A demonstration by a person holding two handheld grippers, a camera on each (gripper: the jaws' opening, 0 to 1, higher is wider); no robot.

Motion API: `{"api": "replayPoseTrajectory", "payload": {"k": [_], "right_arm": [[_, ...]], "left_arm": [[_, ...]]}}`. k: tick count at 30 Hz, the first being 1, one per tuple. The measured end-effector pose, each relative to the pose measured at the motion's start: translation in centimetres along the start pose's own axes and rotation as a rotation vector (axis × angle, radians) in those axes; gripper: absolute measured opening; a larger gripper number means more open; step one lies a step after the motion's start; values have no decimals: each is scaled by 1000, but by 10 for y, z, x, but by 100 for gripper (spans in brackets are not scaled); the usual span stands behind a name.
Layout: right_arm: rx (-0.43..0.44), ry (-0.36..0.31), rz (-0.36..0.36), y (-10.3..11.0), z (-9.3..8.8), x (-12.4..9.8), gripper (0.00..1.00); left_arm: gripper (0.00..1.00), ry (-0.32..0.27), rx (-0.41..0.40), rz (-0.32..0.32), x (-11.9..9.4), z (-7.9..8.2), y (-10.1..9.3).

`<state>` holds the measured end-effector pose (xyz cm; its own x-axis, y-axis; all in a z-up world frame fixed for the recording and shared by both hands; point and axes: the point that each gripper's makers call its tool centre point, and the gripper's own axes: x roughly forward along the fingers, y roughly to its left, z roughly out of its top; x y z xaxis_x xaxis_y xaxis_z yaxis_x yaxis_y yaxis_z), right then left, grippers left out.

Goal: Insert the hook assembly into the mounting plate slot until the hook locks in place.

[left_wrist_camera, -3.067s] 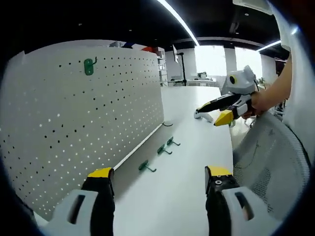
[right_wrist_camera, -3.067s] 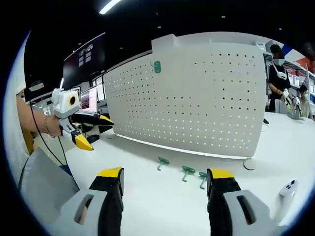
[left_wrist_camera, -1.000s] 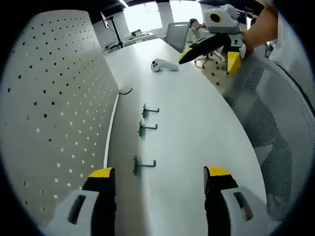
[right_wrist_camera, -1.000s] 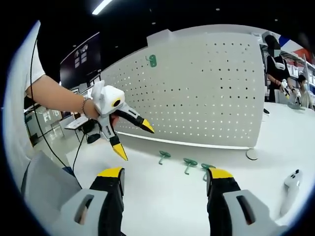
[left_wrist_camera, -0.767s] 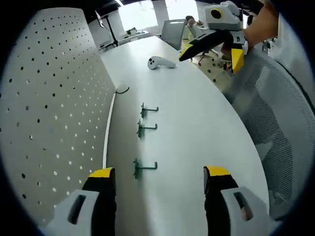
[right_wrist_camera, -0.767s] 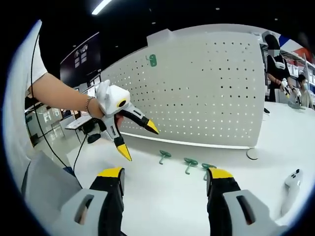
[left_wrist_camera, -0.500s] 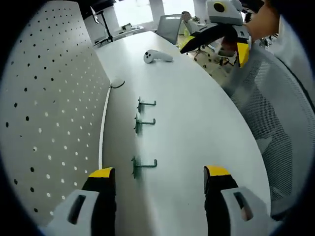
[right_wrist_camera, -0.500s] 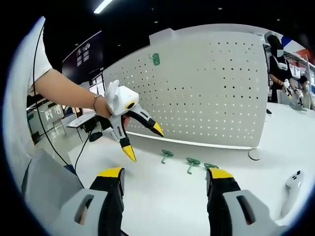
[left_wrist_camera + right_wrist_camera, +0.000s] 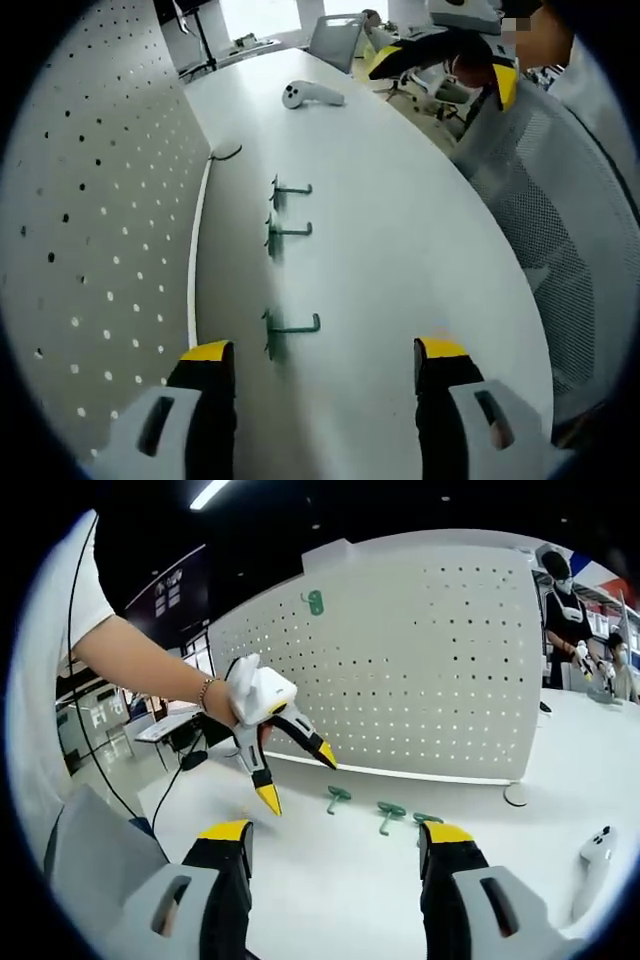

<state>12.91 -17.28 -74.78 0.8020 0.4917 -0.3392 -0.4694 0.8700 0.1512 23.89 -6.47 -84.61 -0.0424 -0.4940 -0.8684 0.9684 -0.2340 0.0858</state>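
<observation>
- since a moment ago the left gripper (image 9: 297, 770) has dropped lower and nearer the white bench (image 9: 400, 250), coming down over the closest of three green hooks; this looks like the approach to a first pickup, so the task is still at its start
- the near hook (image 9: 290, 326) lies flat on the bench just ahead of the left gripper's own jaws, its back plate toward the pegboard (image 9: 90, 230) and its prong pointing away
- two more hooks, the middle hook (image 9: 287, 231) and the far hook (image 9: 289, 189), lie in a row beyond it, apart from one another
- the left jaws are spread wide, holding nothing and touching nothing
- the right gripper (image 9: 340, 850) is held back above the bench, jaws also spread wide and empty
- one green hook (image 9: 315, 602) already hangs high on the upright pegboard
- a white controller (image 9: 310, 95) rests at the far end of the bench, well apart from the hooks
</observation>
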Motion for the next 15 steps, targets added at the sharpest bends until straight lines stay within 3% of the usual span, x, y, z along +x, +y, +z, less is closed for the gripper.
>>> {"api": "replayPoseTrajectory", "payload": {"k": [15], "right_arm": [[12,-5,-7,-2,1,-1,66]], "left_arm": [[75,59,9,-28,24,-9,7]]}}
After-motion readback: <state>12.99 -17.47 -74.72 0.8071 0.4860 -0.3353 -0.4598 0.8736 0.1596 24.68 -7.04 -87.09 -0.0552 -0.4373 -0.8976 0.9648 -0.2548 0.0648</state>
